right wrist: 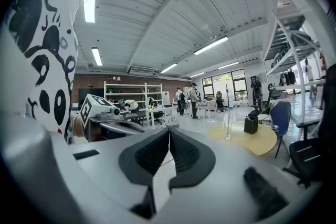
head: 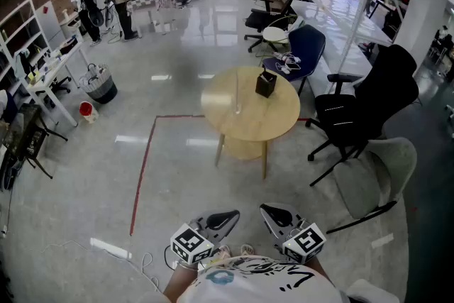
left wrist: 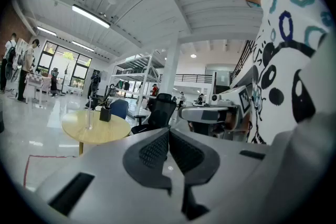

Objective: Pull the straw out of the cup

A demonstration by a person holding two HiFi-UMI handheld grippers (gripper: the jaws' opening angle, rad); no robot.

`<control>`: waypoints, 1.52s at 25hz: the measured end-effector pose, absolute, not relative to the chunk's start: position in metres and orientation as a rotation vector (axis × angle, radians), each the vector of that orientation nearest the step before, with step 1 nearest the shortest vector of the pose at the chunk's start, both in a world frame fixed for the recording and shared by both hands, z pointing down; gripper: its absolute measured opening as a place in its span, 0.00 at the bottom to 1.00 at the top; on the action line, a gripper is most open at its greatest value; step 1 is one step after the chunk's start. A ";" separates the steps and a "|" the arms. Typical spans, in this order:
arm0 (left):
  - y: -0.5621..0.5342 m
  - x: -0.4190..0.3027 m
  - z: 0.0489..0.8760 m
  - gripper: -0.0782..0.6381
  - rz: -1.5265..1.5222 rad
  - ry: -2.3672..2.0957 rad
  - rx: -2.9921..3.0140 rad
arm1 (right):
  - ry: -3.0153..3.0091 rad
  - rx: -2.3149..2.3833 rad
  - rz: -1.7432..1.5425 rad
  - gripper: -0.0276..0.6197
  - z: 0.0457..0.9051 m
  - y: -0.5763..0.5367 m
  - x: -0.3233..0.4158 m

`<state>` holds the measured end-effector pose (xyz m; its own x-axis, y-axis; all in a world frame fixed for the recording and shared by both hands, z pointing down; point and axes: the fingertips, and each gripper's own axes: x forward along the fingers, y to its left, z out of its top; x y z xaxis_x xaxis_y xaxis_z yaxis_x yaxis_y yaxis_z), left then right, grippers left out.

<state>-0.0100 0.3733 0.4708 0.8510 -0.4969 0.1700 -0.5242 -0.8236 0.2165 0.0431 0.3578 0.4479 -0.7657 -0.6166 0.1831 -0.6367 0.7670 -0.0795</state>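
A clear cup [head: 237,108] with a thin straw standing in it sits on the round wooden table [head: 250,125], some way ahead of me. It also shows small in the left gripper view, cup [left wrist: 90,122], and in the right gripper view, cup [right wrist: 228,134]. Both grippers are held close to my body, far from the table. My left gripper [head: 233,214] is shut with nothing in it, its jaws pressed together [left wrist: 169,135]. My right gripper [head: 264,210] is likewise shut and empty [right wrist: 169,134].
A black box [head: 266,84] stands on the table behind the cup. A black office chair [head: 362,106] and a grey chair [head: 379,167] stand to the table's right, a blue chair [head: 305,50] behind it. Red tape [head: 144,167] marks the floor. People stand at desks far back.
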 end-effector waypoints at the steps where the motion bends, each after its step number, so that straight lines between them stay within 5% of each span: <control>1: 0.374 -0.011 0.470 0.13 0.156 -0.777 2.773 | -2.812 0.992 0.206 0.09 0.449 0.359 0.042; 38: 0.359 -0.073 0.493 0.13 0.183 -0.701 2.768 | -2.816 0.997 0.382 0.09 0.467 0.338 -0.032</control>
<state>-0.0727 0.3590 0.4929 0.8743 -0.4471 0.1891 -0.4825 -0.8432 0.2371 -0.0316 0.3380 0.4671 -0.7733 -0.6001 0.2047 -0.6330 0.7496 -0.1934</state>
